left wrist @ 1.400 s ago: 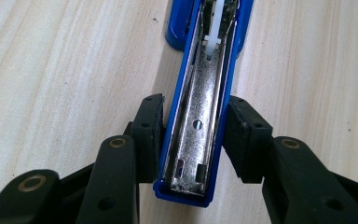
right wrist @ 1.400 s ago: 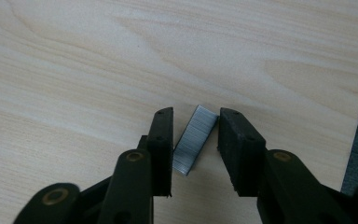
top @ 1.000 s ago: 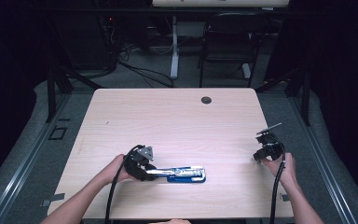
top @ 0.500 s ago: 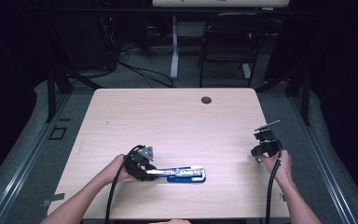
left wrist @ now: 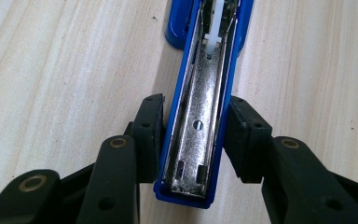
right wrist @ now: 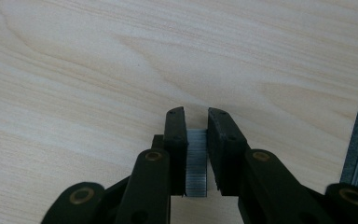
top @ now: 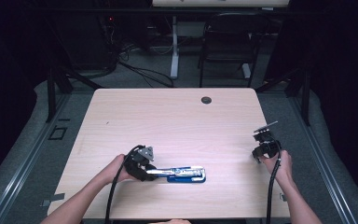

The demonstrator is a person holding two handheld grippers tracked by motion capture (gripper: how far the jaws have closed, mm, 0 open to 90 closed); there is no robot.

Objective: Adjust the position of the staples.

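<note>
At the lower centre of the high view, the left gripper clamps the rear of the opened blue stapler, its empty metal channel up. At the right table edge, the right gripper has just been closing on a strip of staples. The strip looks light, brittle, snapping easily; grip its flat sides gently.
</note>
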